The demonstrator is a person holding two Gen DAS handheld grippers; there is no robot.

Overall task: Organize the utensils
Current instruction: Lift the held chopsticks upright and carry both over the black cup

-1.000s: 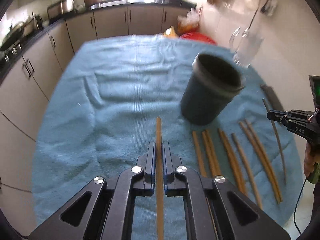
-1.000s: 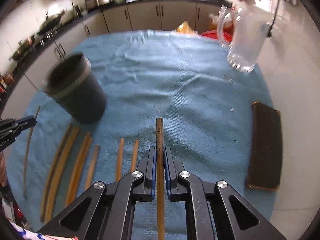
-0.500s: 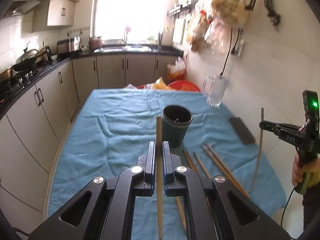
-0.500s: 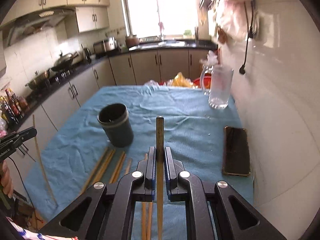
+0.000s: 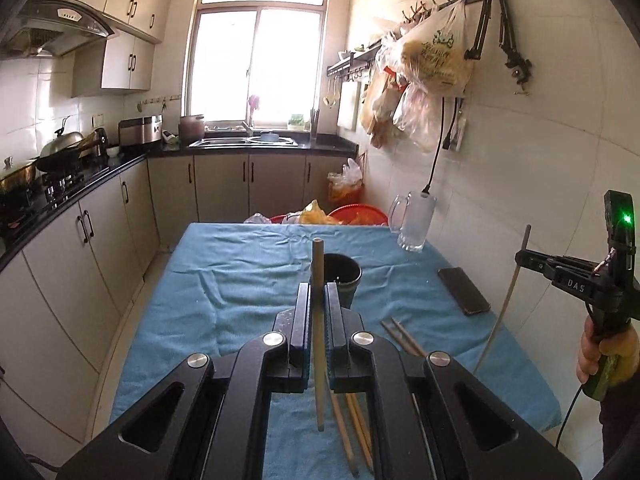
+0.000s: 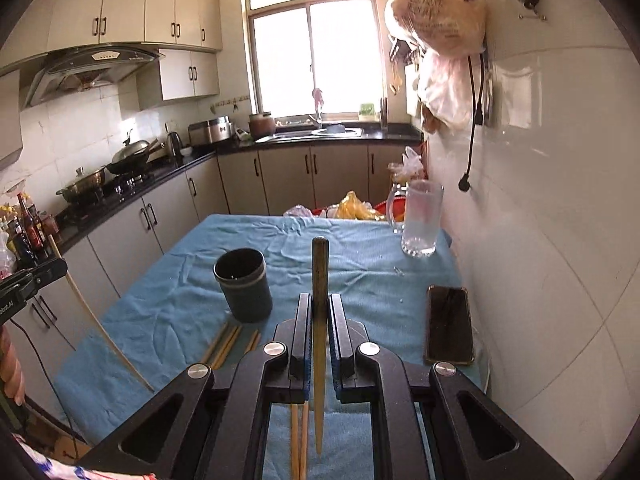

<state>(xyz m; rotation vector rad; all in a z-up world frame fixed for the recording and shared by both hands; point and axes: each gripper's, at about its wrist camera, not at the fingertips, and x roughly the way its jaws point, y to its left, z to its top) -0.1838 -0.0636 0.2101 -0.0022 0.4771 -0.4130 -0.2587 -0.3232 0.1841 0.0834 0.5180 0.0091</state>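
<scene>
Landmark: dark cup (image 6: 243, 290), stood upright on the blue cloth (image 6: 168, 312); all places below are given relative to it.
Left gripper (image 5: 318, 308): held raised on the near side of the cup; jaws closed narrowly on one chopstick (image 5: 319, 340), which is gripped mid-length with its blunt end up.
Right gripper (image 6: 320, 316): held raised right of the cup and nearer the camera; jaws closed narrowly on a second chopstick (image 6: 319, 344), also upright.
Cup contents: rim and part of the inner wall are seen; no chopstick is seen standing in it.
Loose chopsticks (image 6: 226, 342): a small group is laid flat on the cloth just in front of the cup, more being glimpsed beneath both grippers.
Done: two sticks are judged to be lifted clear of the cloth.
Left: both held sticks are to be dropped into the cup, then the loose ones gathered; the task is judged early.
Phone (image 6: 449, 323): laid flat, well right of the cup, near the wall edge.
Glass mug (image 6: 420, 218): stood behind and right of the cup, at the far corner.
Surface: a rumpled towel-like cloth, spread over the whole table.
Room: a narrow kitchen; counter and stove (image 6: 120, 182) are set left of the cup, a window (image 6: 316, 56) beyond it, a tiled wall with hung bags (image 6: 440, 12) to its right.
</scene>
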